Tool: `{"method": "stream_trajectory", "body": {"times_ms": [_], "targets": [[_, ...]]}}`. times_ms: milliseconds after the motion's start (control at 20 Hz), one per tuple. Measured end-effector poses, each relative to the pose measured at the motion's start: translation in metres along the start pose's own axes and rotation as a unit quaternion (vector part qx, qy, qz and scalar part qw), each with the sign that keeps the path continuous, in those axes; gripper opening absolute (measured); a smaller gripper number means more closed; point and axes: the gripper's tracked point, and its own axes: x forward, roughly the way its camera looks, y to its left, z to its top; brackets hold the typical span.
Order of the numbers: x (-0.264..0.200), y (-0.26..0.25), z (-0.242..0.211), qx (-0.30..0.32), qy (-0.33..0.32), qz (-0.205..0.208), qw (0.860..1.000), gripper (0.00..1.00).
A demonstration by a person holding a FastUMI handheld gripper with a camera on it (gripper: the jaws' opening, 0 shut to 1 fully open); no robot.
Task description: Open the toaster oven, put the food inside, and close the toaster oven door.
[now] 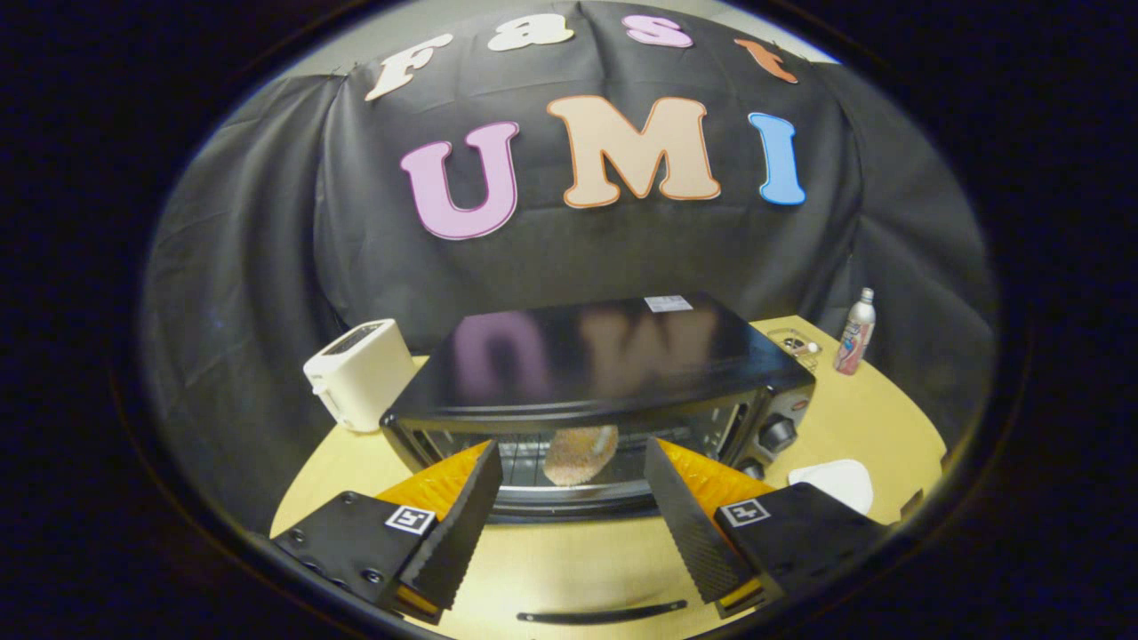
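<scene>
A black toaster oven (613,356) stands on the round wooden table (853,418). Its glass door (569,560) is folded down flat toward me, and the door's dark handle (605,612) lies nearest me. Inside, a brown, bread-like piece of food (580,453) rests on the wire rack. My gripper (571,449) is open and hovers over the lowered door, pointing into the oven mouth. Its fingers hold nothing, and the food lies beyond the fingertips, between their lines.
A white pop-up toaster (360,373) sits left of the oven. Right of the oven are a white plate (836,482), a small clear container (794,341) and a slim bottle (855,332) near the table's back edge. The oven's knobs (777,433) are on its right front.
</scene>
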Motion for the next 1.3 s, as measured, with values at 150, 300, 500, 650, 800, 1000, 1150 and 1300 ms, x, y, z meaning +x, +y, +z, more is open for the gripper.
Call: {"method": "stream_trajectory", "body": {"times_ms": [150, 300, 500, 650, 800, 1000, 1150, 1300], "targets": [[-0.025, -0.017, -0.046, -0.011, 0.032, -0.023, 0.999, 1.0], [-0.049, -0.031, -0.105, -0.004, 0.085, -0.032, 0.996, 1.0], [-0.068, -0.044, -0.165, -0.026, 0.138, -0.04, 0.989, 1.0], [-0.062, -0.048, -0.198, -0.035, 0.173, -0.038, 0.984, 1.0], [-0.05, -0.046, -0.211, -0.047, 0.189, -0.03, 0.98, 1.0], [-0.049, -0.042, -0.202, -0.073, 0.181, -0.02, 0.981, 1.0], [-0.051, -0.037, -0.174, -0.065, 0.145, -0.013, 0.987, 1.0], [-0.04, -0.028, -0.134, -0.048, 0.104, -0.009, 0.993, 1.0]]}}
